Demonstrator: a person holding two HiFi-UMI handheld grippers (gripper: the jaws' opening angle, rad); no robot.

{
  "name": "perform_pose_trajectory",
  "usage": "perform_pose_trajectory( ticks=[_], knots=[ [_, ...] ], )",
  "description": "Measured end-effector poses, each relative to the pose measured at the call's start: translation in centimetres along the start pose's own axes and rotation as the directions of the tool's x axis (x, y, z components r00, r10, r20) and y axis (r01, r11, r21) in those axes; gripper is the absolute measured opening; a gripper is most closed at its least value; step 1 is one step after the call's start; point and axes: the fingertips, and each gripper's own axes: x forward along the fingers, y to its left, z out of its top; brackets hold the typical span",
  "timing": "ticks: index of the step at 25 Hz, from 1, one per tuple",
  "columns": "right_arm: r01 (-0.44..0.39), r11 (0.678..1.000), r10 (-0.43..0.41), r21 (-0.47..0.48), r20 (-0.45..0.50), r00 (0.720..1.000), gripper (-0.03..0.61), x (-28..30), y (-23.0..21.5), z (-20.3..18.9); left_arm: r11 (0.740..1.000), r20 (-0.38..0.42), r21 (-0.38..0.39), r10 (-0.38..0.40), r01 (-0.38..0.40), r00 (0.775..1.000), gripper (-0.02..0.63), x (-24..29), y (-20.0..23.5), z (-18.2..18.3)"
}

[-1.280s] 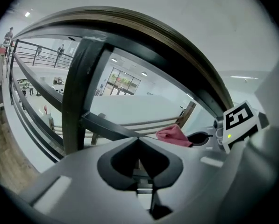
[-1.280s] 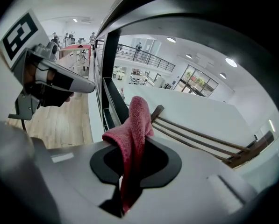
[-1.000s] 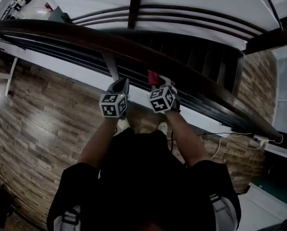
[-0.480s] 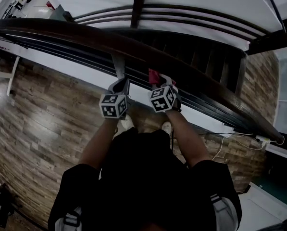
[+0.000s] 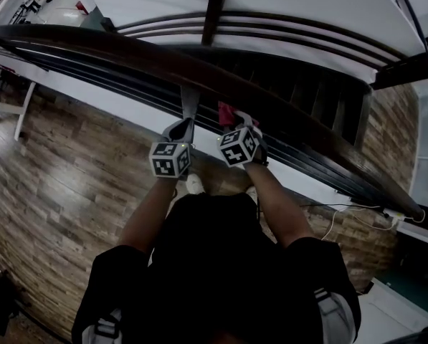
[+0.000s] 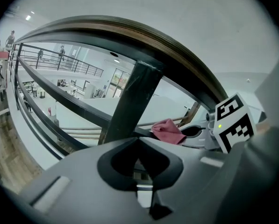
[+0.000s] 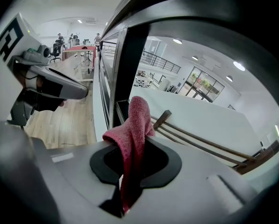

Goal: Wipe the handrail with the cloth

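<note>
Ahead of the left gripper, a dark baluster is rising to meet the handrail. The gripper is pointing at it with its jaws pressed together on nothing. I judge it is idling there to leave the work to its partner while riding close alongside.

Just to its right, the right gripper is clamping the red cloth between its jaws. A fold is standing up beyond the tips and the rest is hanging down through the gap. Holding it this way is leaving a loose pad of fabric out front, which suits pressing it against the wood.

The cloth is sitting just under the handrail's near edge, above and ahead of the right gripper's tips. Whether it is actually touching the rail I cannot tell. Both grippers are being held low, beneath the rail rather than over it, so the wipe itself does not look under way. Lifting the cloth onto the top surface seems the move called for.

Farther right of the right gripper, the handrail is running on, a long stretch for the cloth to cover.
</note>
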Motion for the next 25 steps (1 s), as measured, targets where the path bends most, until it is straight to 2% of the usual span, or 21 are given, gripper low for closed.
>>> perform_pose_trajectory(
  ticks=[18,23,25],
  knots=[
    [-0.032,0.997,0.034,-0.075,0.026,0.999,0.046,1.7,2.5,4.1,0.998,-0.011,-0.031,0.050,-0.050,0.999,-0.002,-3.0,2.8,-0.9],
    [-0.049,0.997,0.052,-0.060,0.053,0.997,0.046,1.9,2.8,4.5,0.996,-0.009,-0.029,0.082,-0.083,0.997,-0.002,-3.9,3.3,-1.1],
    [-0.080,0.996,0.083,-0.036,0.080,0.993,0.046,1.9,3.0,4.9,0.995,0.000,-0.019,0.093,-0.093,0.996,-0.002,-4.3,3.4,-0.7]
  ],
)
